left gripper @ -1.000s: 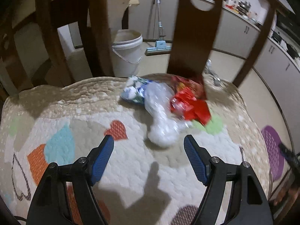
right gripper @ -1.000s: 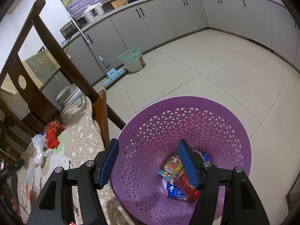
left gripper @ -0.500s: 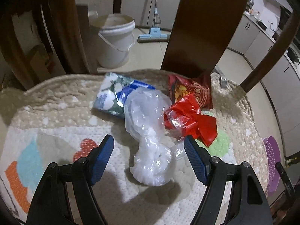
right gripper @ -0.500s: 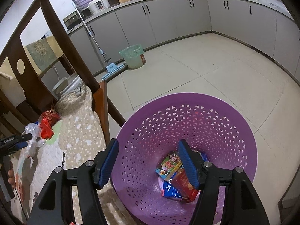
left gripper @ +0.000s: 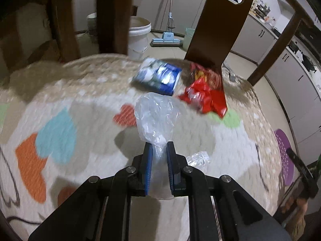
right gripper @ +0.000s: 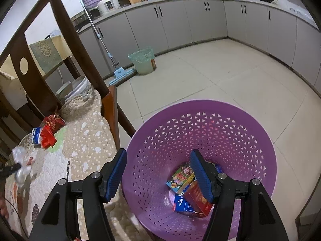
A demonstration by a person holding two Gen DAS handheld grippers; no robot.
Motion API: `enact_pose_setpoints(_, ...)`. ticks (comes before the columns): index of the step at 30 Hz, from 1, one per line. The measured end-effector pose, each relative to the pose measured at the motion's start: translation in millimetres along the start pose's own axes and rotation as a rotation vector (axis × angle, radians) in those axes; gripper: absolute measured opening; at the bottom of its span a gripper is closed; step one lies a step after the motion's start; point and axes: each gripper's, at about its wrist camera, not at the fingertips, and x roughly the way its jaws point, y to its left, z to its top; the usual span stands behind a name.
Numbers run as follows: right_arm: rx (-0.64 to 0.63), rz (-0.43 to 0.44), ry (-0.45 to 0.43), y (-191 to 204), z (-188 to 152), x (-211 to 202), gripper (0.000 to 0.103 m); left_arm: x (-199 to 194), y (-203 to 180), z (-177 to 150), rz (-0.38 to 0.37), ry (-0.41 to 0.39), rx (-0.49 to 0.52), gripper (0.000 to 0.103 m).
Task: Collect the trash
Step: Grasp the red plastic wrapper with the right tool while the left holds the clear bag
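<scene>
Clear plastic bag point(left gripper: 154, 118): a second ago it lay loose on the quilted cushion point(left gripper: 80, 92) ahead of wide-open left tongs point(left gripper: 159, 150). Those tongs have since closed on its twisted neck, blue pads point(left gripper: 148, 160) pinching it from both sides. The bag's body bulges ahead of the tips and crumpled plastic trails under the tongs. In the right view the bag looks lifted slightly off the cushion.

Beyond the bag on the cushion: blue-and-white wrapper point(left gripper: 160, 76), and just right of it red snack packets point(left gripper: 204, 94) against the chair back point(left gripper: 218, 20). Both unmoved.

Right tongs point(right gripper: 158, 160): unchanged, jaws apart, holding nothing, hovering over the purple basket point(right gripper: 220, 124), which sits on the floor right of the cushion. Boxes point(right gripper: 186, 190) lie in its bottom.
</scene>
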Motion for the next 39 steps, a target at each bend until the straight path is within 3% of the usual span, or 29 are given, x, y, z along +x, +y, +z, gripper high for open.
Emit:
enact_pose_setpoints(3, -0.061, -0.026, -0.046, 14, -2, -12, 0.07, -5, 12, -14, -0.002, 0.001, -0.011, 0.014)
enact_pose_setpoints(6, -0.105, 0.016, -0.037, 34, -1, -22, 0.07, -8, 20, -27, -0.014, -0.017, -0.002, 0.014)
enact_pose_setpoints(12, -0.216, 0.204, 0.091, 106, 4, -14, 0.074, 0, 28, -39, -0.049, -0.037, -0.004, 0.027)
enact_pose_setpoints(15, -0.241, 0.29, 0.171, 149, 14, 6, 0.074, 2, 34, -44, -0.071, -0.053, -0.022, 0.038)
enact_pose_setpoints(17, -0.262, 0.322, 0.22, 183, 23, 25, 0.074, 2, 42, -45, -0.107, -0.068, -0.04, 0.039)
enact_pose_setpoints(25, -0.37, 0.262, 0.295, 273, 40, 93, 0.074, 2, 57, -50, -0.197, -0.127, -0.05, 0.044)
enact_pose_setpoints(34, -0.363, 0.209, 0.367, 305, 29, 143, 0.074, 1, 47, -59, -0.178, -0.176, 0.038, 0.055)
enact_pose_setpoints(35, -0.372, 0.203, 0.365, 306, 27, 142, 0.069, 1, 47, -59, -0.176, -0.178, 0.04, 0.055)
enact_pose_setpoints(36, -0.385, 0.206, 0.364, 308, 26, 140, 0.053, 2, 47, -59, -0.177, -0.179, 0.038, 0.055)
enact_pose_setpoints(37, -0.393, 0.206, 0.355, 308, 26, 136, 0.051, 2, 49, -59, -0.181, -0.179, 0.035, 0.055)
enact_pose_setpoints(39, -0.398, 0.219, 0.346, 308, 26, 128, 0.018, 2, 51, -59, -0.19, -0.178, 0.021, 0.055)
